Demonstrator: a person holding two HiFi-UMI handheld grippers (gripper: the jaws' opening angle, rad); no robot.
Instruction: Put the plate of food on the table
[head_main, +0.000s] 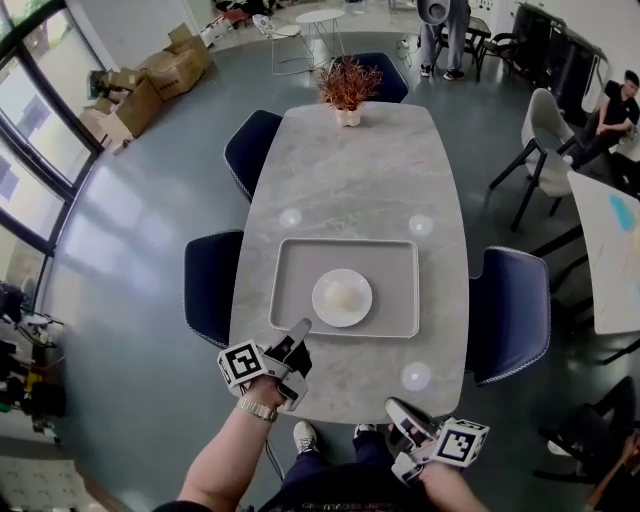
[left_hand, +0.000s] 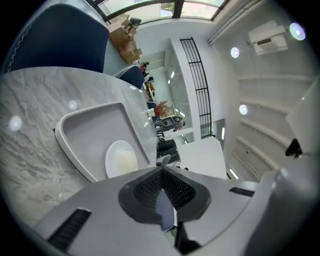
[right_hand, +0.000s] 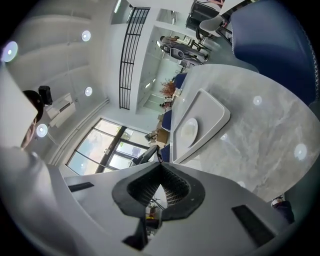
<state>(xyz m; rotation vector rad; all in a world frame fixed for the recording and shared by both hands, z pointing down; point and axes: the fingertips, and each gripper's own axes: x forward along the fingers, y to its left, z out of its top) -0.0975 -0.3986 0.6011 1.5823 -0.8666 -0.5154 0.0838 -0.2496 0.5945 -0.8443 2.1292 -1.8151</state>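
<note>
- We see the left gripper at the table's near edge. Its jaws are pressed together with nothing between them, and the tips are near the tray's near rim.
- The right gripper hangs just off the near edge — jaws likewise closed tip to tip, empty.
- The plate with its pale food sits mid-tray on the table's near half — neither claw touches it.

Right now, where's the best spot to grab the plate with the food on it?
Probably the plate's bare near rim, coming down over the tray's raised near wall. The food sits in the middle, leaving only the thin rim free to pinch.
</note>
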